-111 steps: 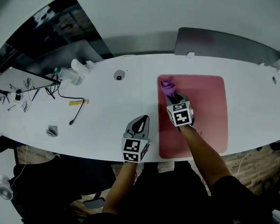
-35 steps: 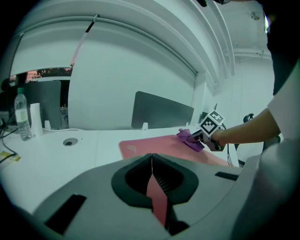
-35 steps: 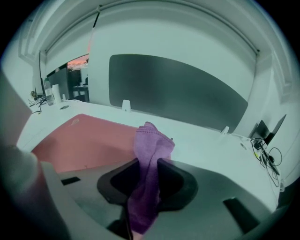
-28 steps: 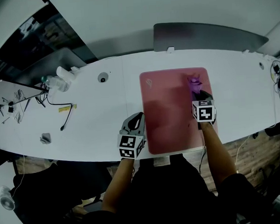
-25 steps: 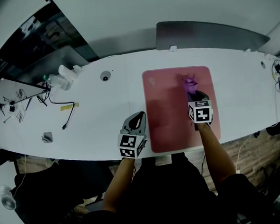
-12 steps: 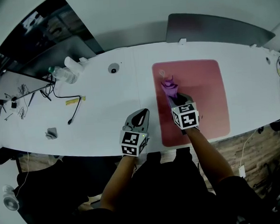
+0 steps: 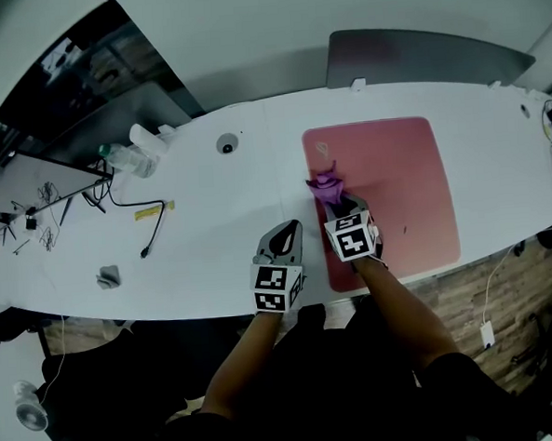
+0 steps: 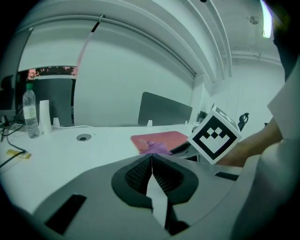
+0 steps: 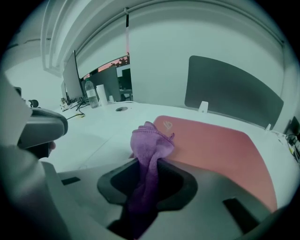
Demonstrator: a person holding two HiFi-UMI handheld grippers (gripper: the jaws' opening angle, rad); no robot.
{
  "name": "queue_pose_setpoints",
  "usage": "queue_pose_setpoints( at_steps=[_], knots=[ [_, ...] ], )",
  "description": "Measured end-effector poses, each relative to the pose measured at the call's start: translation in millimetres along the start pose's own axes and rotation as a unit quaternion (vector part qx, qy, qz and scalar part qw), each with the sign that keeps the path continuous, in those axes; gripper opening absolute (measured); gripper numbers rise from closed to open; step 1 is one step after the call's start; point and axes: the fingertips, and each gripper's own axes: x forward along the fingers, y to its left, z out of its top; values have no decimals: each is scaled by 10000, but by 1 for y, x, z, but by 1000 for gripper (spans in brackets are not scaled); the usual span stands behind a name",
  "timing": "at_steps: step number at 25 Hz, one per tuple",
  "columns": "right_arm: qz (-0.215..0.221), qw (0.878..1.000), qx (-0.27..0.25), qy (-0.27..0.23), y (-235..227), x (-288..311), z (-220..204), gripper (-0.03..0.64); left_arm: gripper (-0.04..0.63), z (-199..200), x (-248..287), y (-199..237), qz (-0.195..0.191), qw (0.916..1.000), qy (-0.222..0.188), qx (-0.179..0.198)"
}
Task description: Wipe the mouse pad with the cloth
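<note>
**Head view.** At the centre of the frame, our right gripper works the left edge of the pink mouse pad. The purple cloth is bunched ahead of its jaws, low against the pad's surface near the upper-left corner. Our left gripper sits just left of the pad over the white desk. We judge it is parked there to leave the wiping hand a free path.

**Left gripper view.** In the lower middle of the frame the left gripper's jaws are pressed together, ribbed pads meeting tip to tip with nothing between them. Beyond them, right of centre, lie the pad and the cloth, with the right gripper's marker cube beside them. A bottle stands at the far left.

**Right gripper view.** In the lower centre the right gripper's jaws are clamped narrowly on the cloth. The cloth runs up through the gap and blooms into a loose purple wad above them. We read this as a grip chosen so the free bundle, not the jaws, meets the pad. The wad hangs at the pad's near-left margin, with most of the pink surface stretching away to the right. Whether the cloth presses on the pad here we cannot tell.
</note>
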Motion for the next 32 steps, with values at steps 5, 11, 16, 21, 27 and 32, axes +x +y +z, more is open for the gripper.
queue_pose_setpoints(
  at_steps=[5,11,16,21,27,32],
  knots=[
    [-46,9997,-209,-92,-13,2,5,114,23,3,0,2,195,9997,-25,-147],
    [-195,9991,-362,-67,-49,-6,-4,114,23,1,6,-10,353,9992,73,-191],
    [-284,9989,-370,26,-84,-18,-18,114,23,-6,9,-29,431,9987,159,-206],
    [-443,9976,-526,42,-122,-28,-28,114,23,-3,22,-47,473,9985,162,-243],
    [-686,9964,-482,77,-172,-42,-41,114,23,10,35,-64,514,9984,38,-242],
    [-952,9951,-254,16,-216,-55,-54,114,23,10,43,-72,552,9981,52,-271]
  ],
)
